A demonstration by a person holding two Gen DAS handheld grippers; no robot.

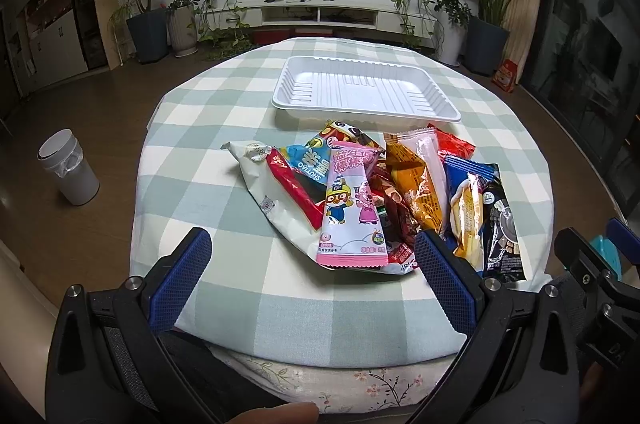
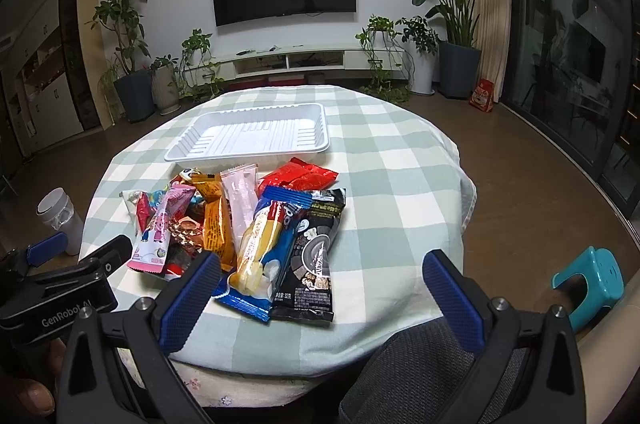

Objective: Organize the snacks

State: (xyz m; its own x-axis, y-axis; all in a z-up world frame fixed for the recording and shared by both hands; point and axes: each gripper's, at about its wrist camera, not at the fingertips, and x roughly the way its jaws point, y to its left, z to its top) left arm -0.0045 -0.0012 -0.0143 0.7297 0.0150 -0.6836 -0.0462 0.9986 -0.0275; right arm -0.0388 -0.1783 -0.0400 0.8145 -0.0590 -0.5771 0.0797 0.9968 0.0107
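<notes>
Left wrist view shows the snacks (image 1: 384,196) heaped in a loose pile on the checked cloth (image 1: 224,128), near my edge of the table, with the white tray (image 1: 366,112) just beyond them. The tray holds nothing yet, so I judge the sorting has not begun; this is the reach for a first packet.

My left gripper (image 1: 312,276) hangs wide apart just short of the pile, its blue pads on either side of the pink packet (image 1: 352,208), which lies on top with its near end toward me. My right gripper (image 2: 320,298) is also spread wide and holds nothing; the black packet (image 2: 314,260) and the blue one (image 2: 276,244) lie between its fingers, farther along.

Next move, as I see it: come down on one top packet, pinch its edge alone without catching neighbours, and carry it over the pile to the tray. The wrappers overlap, so a sloppy grasp could drag several.

A bin (image 1: 68,172) stands on the floor to the left, a teal stool (image 2: 592,284) to the right.
</notes>
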